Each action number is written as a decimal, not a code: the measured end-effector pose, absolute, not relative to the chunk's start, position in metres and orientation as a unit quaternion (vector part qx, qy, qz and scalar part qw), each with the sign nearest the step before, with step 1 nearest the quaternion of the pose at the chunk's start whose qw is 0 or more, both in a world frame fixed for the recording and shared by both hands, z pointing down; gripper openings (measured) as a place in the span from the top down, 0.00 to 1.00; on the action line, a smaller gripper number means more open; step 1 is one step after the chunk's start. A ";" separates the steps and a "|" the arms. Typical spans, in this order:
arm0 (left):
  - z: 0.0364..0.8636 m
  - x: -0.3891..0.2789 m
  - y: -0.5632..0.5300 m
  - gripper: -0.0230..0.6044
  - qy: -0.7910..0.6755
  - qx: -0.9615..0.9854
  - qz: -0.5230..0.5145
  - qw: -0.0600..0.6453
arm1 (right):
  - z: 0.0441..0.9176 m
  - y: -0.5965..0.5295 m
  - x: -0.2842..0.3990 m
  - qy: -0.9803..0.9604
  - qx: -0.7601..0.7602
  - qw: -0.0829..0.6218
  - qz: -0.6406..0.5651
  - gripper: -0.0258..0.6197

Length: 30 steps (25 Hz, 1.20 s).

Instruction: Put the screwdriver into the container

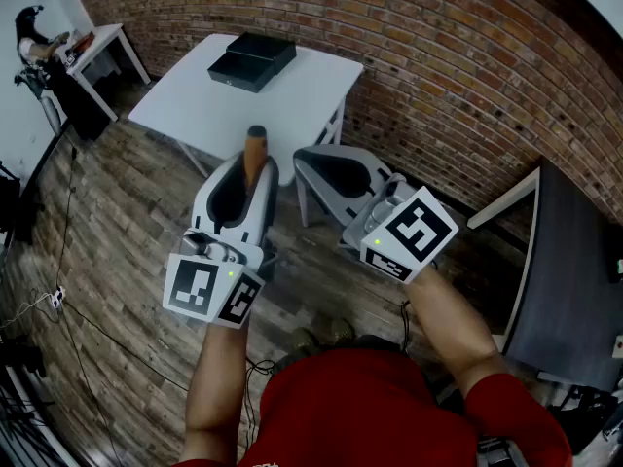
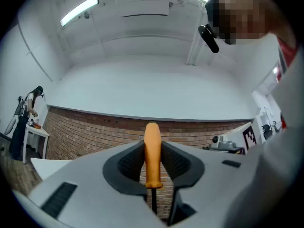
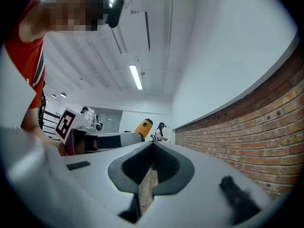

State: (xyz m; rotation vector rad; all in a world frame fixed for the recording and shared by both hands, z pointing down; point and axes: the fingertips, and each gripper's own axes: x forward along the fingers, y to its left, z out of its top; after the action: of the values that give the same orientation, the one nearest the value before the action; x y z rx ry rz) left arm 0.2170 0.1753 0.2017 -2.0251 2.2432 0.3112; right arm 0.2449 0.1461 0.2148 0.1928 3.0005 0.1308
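Head view: high above and back from the white table (image 1: 195, 115), aimed steeply down.
Left gripper view: near the table, tilted up at the brick wall (image 2: 85, 132) behind it.
Right gripper view: near the table, looking up along that wall.
Shared: wall, screwdriver (image 1: 255, 154).

Bright, even indoor light fills all views. Above the left hand-held gripper (image 2: 153, 145), ceiling strip lights (image 2: 80, 11) burn out to white glare, and another strip (image 3: 136, 77) shines above the right hand-held gripper (image 3: 153, 145). The wide-angle lenses bow the brick wall (image 1: 438, 56) and blacken every corner. The head view is crisp, with light falling flat on the white desk (image 1: 195, 105) ahead. The right hand-held gripper's shell blurs nearest its camera.
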 end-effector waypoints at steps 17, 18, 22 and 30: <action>0.204 0.202 0.191 0.78 0.744 -0.657 0.113 0.049 | 0.209 0.159 0.234 0.994 0.073 0.077 0.028 0.91; 0.204 0.199 0.192 0.78 0.744 -0.657 0.113 0.049 | 0.210 0.160 0.232 0.994 0.073 0.077 0.028 0.91; 0.204 0.187 0.197 0.78 0.743 -0.658 0.113 0.049 | 0.210 0.164 0.220 0.994 0.072 0.076 0.027 0.91; 0.203 0.160 0.218 0.78 0.742 -0.658 0.115 0.057 | 0.214 0.184 0.198 0.994 0.070 0.074 0.031 0.91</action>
State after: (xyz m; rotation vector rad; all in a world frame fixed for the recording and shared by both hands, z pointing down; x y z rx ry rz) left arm 0.1600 0.2176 0.2027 -1.9956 2.2505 0.3495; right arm 0.1977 0.1839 0.2135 0.2108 2.9846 0.0941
